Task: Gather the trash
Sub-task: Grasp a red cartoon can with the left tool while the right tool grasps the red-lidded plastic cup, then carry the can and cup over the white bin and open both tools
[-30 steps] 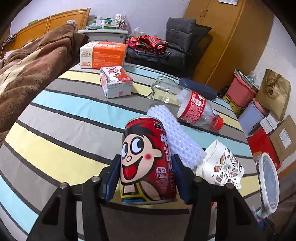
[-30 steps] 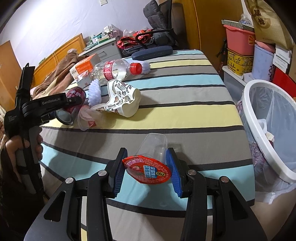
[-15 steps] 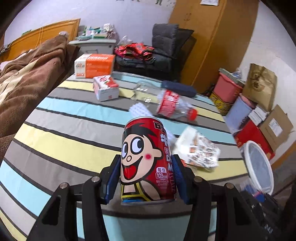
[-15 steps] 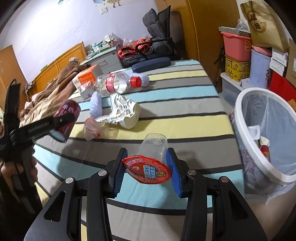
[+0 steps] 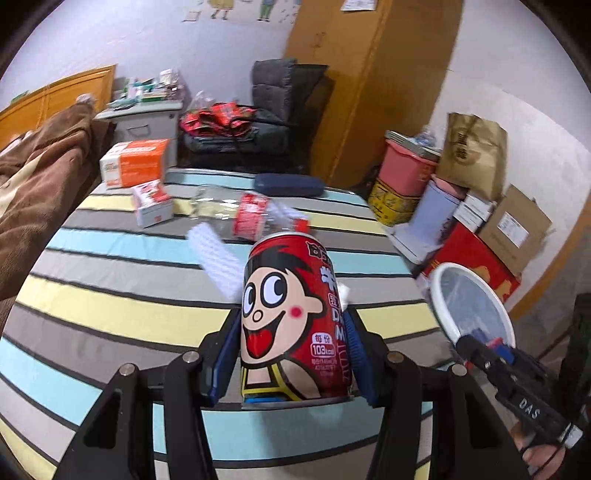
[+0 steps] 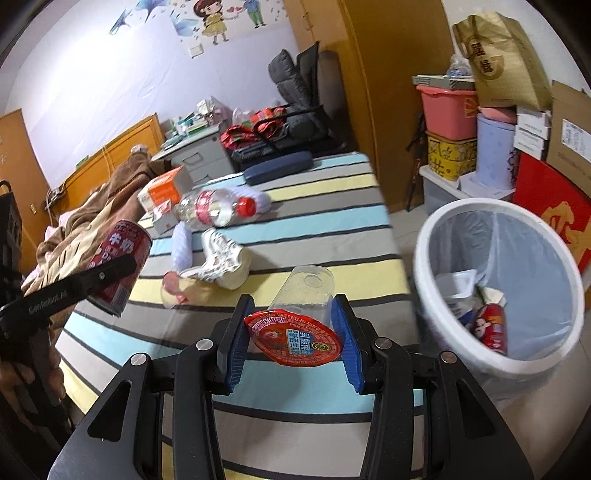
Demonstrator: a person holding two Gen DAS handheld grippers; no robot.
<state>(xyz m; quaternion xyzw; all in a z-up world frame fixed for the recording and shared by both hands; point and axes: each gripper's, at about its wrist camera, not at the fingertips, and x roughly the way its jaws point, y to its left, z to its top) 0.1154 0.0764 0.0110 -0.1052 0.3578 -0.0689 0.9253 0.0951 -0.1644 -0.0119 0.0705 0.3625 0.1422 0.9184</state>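
Lifted clear of the striped bed (image 5: 110,314), both loads have swung toward the bin (image 6: 428,266) — my left tongs (image 5: 291,354) clamp the red can (image 5: 291,317), my right tongs (image 6: 291,332) pinch a clear cup (image 6: 303,291), foil lid hanging, ready for dropping.

- Pale wall (image 6: 92,74) with cartoon stickers (image 6: 218,18) at the far side.
- Wooden wardrobe (image 5: 369,92) at far right.
- Grey cabinet (image 6: 207,157) beside a dark chair (image 5: 277,96).
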